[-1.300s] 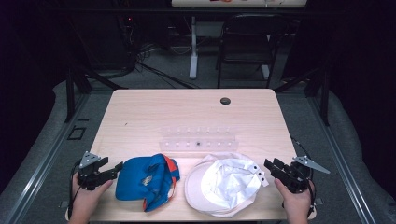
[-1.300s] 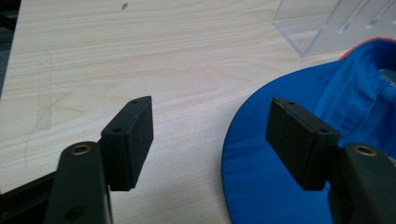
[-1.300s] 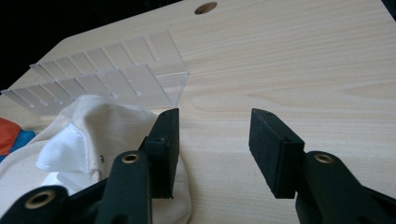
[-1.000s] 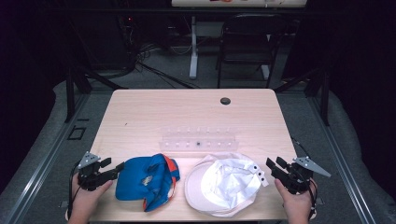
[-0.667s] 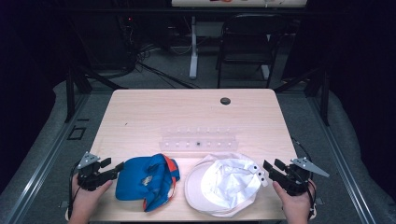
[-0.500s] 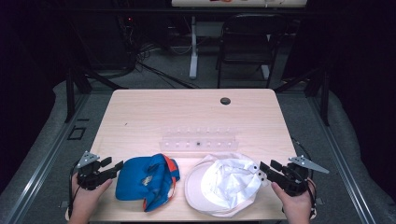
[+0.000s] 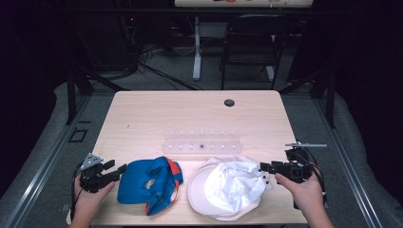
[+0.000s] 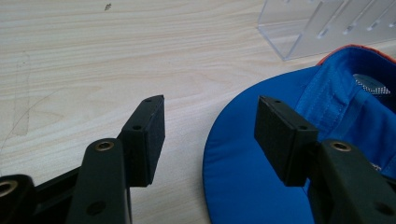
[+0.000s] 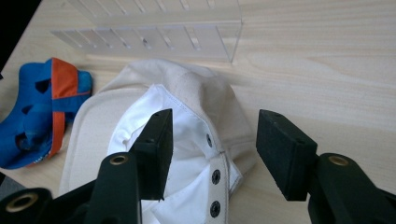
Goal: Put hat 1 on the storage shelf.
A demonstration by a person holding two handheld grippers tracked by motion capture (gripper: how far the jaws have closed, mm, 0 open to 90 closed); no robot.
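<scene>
White cap (image 7: 228, 187) lies upturned at the table's (image 7: 190, 114) near edge beside the blue cap (image 7: 145, 183); right gripper (image 7: 264, 167), jaws just opened wide, hovers empty at its strap, left gripper (image 7: 119, 170) narrowing slightly around the blue brim, neither cap gripped.

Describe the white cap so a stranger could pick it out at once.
On the wooden table, look along the near edge, in front of the clear plastic rack. The white cap lies upside down at the right, snap strap showing; its neighbour, the blue cap, has orange trim.
</scene>
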